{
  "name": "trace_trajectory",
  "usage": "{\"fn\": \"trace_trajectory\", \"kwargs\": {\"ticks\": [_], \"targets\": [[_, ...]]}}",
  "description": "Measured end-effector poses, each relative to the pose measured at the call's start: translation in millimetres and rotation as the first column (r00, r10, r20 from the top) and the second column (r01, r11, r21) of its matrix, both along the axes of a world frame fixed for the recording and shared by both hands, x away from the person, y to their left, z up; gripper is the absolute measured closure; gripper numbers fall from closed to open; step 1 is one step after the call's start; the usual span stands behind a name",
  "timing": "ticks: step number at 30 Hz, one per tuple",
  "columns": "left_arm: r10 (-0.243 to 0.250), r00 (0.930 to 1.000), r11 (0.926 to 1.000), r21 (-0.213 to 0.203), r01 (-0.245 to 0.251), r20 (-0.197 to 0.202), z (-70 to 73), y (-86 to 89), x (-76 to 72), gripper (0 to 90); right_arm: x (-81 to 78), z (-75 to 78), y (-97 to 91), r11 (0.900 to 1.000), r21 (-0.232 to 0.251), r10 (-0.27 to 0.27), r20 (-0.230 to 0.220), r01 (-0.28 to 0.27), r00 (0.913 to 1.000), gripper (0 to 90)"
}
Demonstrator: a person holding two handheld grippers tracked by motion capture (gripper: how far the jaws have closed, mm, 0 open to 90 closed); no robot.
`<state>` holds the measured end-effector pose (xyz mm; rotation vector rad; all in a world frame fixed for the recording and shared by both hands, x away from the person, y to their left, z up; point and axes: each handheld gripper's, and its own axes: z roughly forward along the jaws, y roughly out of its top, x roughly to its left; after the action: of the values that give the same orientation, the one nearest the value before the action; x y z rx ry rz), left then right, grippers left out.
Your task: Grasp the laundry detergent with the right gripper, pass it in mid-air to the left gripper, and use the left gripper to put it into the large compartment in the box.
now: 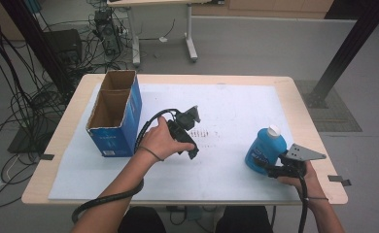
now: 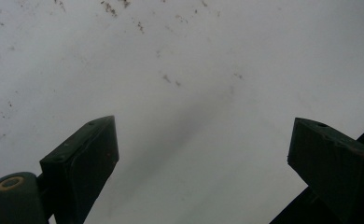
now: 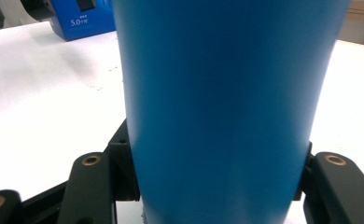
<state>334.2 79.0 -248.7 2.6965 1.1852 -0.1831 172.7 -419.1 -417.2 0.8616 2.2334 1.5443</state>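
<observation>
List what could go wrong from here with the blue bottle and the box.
The right gripper is shut low on the blue bottle, so the tall bottle may tip or swing when lifted. The open blue box stands far across the table, a long carry during which the smooth bottle could slip. The left gripper, jaws open over the sheet, lies along that path and could be bumped.

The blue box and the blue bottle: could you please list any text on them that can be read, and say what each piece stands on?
"5.0": white print on the side of the blue box, in the right gripper view; the small characters after it are too blurred to read.
White print low on the blue box's front face, in the high view: too small to read.
Label on the blue bottle, held in the right gripper: print too small to read.
</observation>
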Motion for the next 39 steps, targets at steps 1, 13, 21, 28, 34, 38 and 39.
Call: {"fn": "trace_trajectory", "kwargs": {"ticks": [1,13,21,28,34,38,39], "targets": [[0.000,1.0000,1.0000,-0.001,0.000,0.000,-0.1,0.2,0.1,9.1,0.2,-0.1,-0.2,1.0000,0.001,0.001,0.000,-0.001,1.0000,41.0],[-0.001,1.0000,1.0000,-0.001,0.001,-0.002,-0.8,-0.4,1.8,9.2,-0.2,0.2,0.3,1.0000,0.000,-0.002,-0.001,0.002,1.0000,41.1],[-0.001,1.0000,1.0000,-0.003,0.001,-0.001,-1.0,0.5,2.2,9.1,-0.5,0.2,0.4,1.0000,0.000,-0.003,-0.002,0.003,1.0000,41.2],[0.000,1.0000,1.0000,-0.001,0.000,-0.004,-2.3,1.5,3.0,9.2,-0.9,-0.4,0.4,1.0000,0.002,-0.005,0.001,0.005,1.0000,41.3],[0.000,1.0000,1.0000,-0.002,0.000,-0.003,-2.1,1.6,3.6,9.1,-1.8,-1.1,0.6,0.9999,0.005,-0.010,0.002,0.010,1.0000,41.3],[-0.001,1.0000,1.0000,-0.002,0.001,-0.001,-1.6,1.5,3.0,9.1,-2.1,-1.0,0.8,0.9999,0.004,-0.011,0.001,0.011,0.9999,41.4],[-0.002,1.0000,1.0000,0.000,0.002,-0.002,-1.5,1.4,3.2,9.1,-2.1,-0.9,0.8,0.9999,0.004,-0.011,0.001,0.011,0.9999,41.4]]}}
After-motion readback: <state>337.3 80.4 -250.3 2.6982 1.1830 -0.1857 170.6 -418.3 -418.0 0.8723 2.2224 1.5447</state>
